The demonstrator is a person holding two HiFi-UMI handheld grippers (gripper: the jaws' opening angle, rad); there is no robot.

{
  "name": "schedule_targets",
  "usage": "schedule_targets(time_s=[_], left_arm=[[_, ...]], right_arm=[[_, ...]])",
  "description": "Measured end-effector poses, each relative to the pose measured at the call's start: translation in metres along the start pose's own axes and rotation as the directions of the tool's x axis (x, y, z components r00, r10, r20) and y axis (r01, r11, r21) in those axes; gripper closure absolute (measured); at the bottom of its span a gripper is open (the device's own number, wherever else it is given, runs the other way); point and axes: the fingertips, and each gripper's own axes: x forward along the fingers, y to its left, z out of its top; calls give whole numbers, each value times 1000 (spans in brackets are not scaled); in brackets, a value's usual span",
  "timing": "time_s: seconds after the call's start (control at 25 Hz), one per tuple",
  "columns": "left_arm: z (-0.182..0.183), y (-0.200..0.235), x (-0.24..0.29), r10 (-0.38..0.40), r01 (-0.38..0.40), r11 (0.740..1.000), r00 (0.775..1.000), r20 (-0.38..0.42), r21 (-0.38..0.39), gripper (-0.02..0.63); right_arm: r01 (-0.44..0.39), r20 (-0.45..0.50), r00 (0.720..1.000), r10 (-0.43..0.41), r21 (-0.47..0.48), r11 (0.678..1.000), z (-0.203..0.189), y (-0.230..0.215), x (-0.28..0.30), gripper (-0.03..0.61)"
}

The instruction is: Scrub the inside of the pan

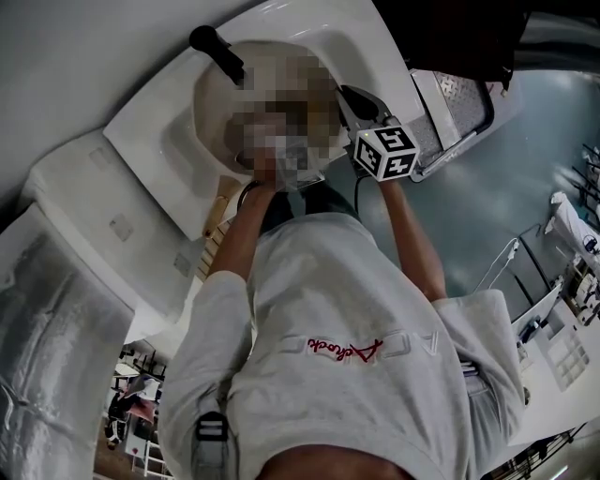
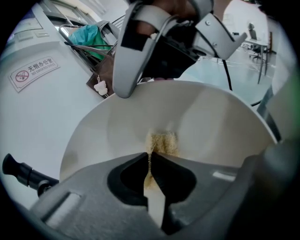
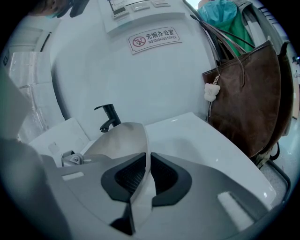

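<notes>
Left claw [image 2: 151, 159] is pressed together on a yellowish scrub pad [image 2: 162, 143]. The pad pokes out past the tips and lies flat against the inside of the pan [image 2: 211, 122]. That's the cream inner wall, low in the bowl, roughly mid-width.

Right claw [image 3: 146, 159] is pinching the pan's thin rim [image 3: 119, 138]. One jaw is inside the wall and one outside, and the wall runs straight up through the gap. From the left gripper view I see that same claw clamped on the rim opposite my pad.

The pan sits on a white tabletop [image 3: 197, 136]. From the head view it fills most of the tabletop's middle [image 1: 208, 117]. A black handle [image 1: 217, 52] sticks out past the rim toward the tabletop edge away from the person. The same handle shows low left in the left gripper view [image 2: 23, 171].

In the head view only the right claw's marker cube [image 1: 384, 153] is clear, at the pan's side nearest the person. The left claw is under a mosaic patch there, so I can't place it. Both of the person's forearms reach into the pan area.

Past the tabletop's right edge hangs a brown bag [image 3: 243, 93] with a small white bear charm [image 3: 212, 92] and teal cloth [image 3: 220, 11] in its mouth. A no-smoking sign [image 3: 154, 40] is on the white wall behind.
</notes>
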Motion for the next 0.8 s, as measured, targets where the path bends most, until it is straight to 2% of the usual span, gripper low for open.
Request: schedule_targets(time_s=[0.24, 0.36, 0.56, 0.72, 0.8], left_arm=[[-5, -14, -5, -27, 27, 999, 1000, -3, 22, 595], [-9, -12, -9, -15, 15, 1000, 1000, -3, 21, 595], [-28, 18, -7, 52, -54, 998, 998, -33, -46, 595], [-59, 54, 0, 112, -126, 981, 989, -99, -145, 595], [-72, 67, 2, 128, -149, 974, 983, -132, -170, 595]], right_arm=[[4, -3, 1000, -4, -3, 1000, 0, 0, 0, 537], [6, -4, 1000, -6, -2, 1000, 0, 1, 0, 537], [9, -3, 1000, -9, -2, 1000, 0, 0, 0, 537], [8, -6, 1000, -8, -3, 1000, -1, 1, 1, 537], [8, -5, 1000, -8, -3, 1000, -1, 1, 1, 537]])
